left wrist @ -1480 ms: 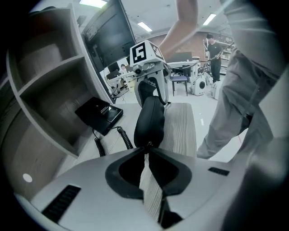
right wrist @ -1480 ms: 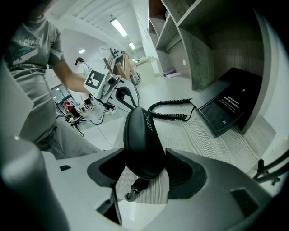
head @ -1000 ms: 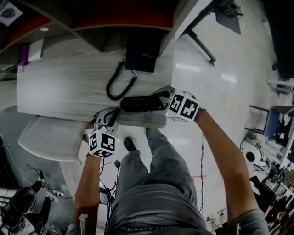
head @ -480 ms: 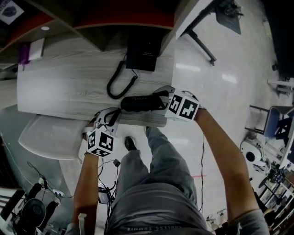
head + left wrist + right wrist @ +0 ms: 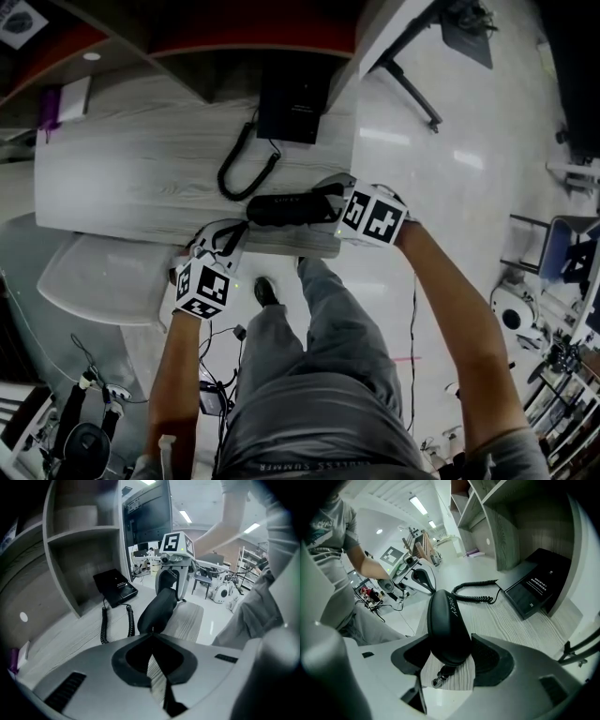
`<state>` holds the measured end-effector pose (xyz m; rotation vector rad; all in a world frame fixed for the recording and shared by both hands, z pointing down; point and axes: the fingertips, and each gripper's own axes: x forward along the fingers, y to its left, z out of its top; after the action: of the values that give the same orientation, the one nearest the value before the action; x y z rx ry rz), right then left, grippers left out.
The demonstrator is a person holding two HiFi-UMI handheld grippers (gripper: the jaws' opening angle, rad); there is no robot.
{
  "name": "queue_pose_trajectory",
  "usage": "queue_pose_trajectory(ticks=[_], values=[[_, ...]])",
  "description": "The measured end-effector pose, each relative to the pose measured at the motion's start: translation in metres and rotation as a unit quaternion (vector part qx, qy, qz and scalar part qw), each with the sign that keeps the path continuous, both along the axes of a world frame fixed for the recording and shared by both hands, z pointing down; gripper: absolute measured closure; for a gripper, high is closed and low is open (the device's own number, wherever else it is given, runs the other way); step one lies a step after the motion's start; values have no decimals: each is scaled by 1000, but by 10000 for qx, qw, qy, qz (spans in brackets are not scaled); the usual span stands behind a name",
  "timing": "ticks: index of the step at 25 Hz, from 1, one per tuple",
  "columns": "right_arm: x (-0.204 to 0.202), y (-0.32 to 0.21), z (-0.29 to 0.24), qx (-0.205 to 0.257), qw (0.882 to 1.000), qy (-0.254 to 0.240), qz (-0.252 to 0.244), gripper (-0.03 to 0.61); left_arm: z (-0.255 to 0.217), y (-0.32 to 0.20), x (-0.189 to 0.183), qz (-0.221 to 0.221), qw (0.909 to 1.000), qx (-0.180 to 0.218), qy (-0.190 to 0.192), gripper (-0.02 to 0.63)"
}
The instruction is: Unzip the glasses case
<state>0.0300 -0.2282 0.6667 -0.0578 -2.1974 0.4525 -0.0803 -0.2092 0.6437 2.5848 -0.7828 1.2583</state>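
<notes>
Lying beside the glasses case point(image 5: 446, 625): coiled phone cord point(image 5: 474, 592), black telephone point(image 5: 536, 585).

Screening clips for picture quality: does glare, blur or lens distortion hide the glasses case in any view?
Head view: dim overall, with glare patches on the floor, yet the glasses case stands out against the pale table. Left gripper view: strong fisheye bowing of the shelf, dark corners, case sharp. Right gripper view: dark vignette, blown-out ceiling light, case in focus.
</notes>
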Motion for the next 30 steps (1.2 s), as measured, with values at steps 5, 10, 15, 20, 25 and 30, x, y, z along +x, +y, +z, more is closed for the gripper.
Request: queue_pose_trajectory(ticks=[5, 10, 15, 20, 25, 30], values=[[1, 2, -1, -5, 10000, 94, 6, 302, -7, -1, 2, -274, 9995, -19, 137, 615], [5, 9, -2, -240, 9996, 156, -5, 304, -7, -1, 1, -247, 9995, -124, 177, 615], [13, 17, 1, -521, 9974, 346, -359, 305, -5, 3, 5, -195, 9951, -650, 713, 615], [15, 19, 1, -432, 9961, 464, -612, 305, -16, 2, 5, -708, 9696, -1432, 1856, 615], [16, 20, 2, -473, 9952, 549, -663, 307, -18, 9, 12, -676, 9693, -1476, 1848, 615], [11, 16, 1, -41, 9959, 512, -741, 291, -6, 8, 3, -1396, 9513, -1903, 1984, 614]])
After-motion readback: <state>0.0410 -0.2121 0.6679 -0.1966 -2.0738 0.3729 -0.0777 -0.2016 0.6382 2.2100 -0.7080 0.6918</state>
